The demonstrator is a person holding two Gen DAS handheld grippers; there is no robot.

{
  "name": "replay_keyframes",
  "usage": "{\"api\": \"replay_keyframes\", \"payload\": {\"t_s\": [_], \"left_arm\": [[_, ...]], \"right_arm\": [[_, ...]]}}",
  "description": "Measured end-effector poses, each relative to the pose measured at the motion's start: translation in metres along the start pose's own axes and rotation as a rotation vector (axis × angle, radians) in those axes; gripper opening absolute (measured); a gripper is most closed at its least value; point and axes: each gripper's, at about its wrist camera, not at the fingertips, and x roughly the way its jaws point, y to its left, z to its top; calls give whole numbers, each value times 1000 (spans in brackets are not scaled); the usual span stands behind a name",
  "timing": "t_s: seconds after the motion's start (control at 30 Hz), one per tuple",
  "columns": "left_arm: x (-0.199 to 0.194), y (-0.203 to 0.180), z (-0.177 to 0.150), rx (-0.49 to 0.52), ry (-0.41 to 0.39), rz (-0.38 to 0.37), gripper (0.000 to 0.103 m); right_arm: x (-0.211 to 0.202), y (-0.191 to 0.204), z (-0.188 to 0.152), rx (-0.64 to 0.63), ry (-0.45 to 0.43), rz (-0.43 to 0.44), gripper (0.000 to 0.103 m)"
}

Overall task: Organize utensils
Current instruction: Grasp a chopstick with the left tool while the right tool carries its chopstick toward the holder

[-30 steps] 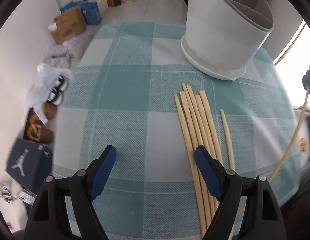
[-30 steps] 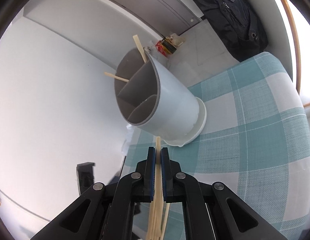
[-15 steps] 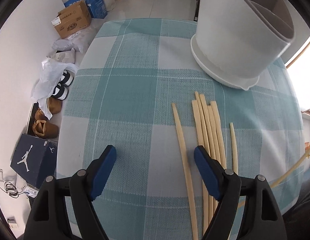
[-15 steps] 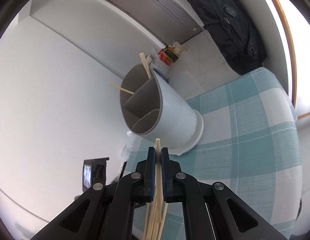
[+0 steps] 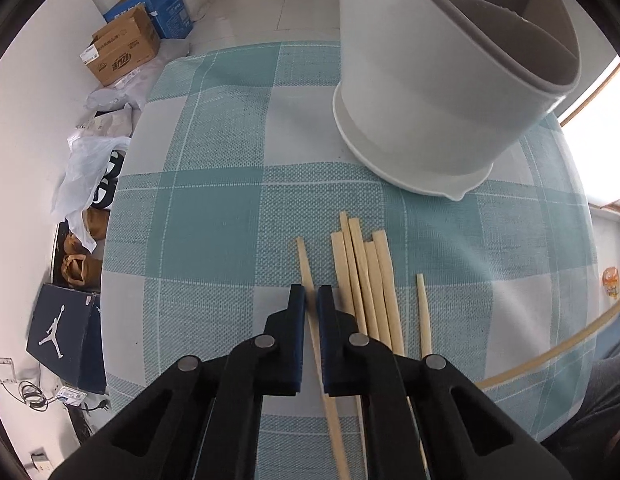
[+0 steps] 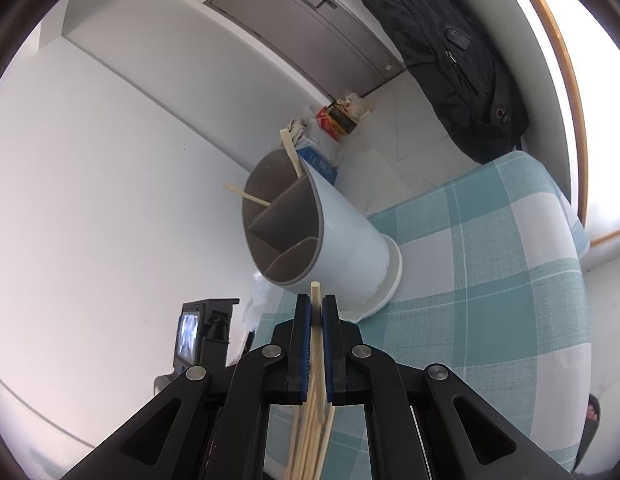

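Left gripper [image 5: 311, 300] points steeply down, clamping chopstick [image 5: 303, 258].

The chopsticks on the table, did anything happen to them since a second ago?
The left gripper has just closed on the lone chopstick, left of the bundle; a second ago its jaws were wide open. The right gripper still clamps its own chopstick near the holder.

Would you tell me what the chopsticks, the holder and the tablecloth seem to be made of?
Chopsticks: probably bamboo or pale wood, matte, unvarnished-looking.
Holder: likely plastic, smooth white shell with a grey liner and moulded rim.
Tablecloth: woven fabric, visible weave, teal-and-white check.
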Motion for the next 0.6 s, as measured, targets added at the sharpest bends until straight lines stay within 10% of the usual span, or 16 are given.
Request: {"api": "replay_keyframes", "payload": {"t_s": [0.6], "left_arm": [[-74,16,-11,-110,-397,-85,2]], "right_arm": [[1,12,-7,-66,-13,-23,5]]}}
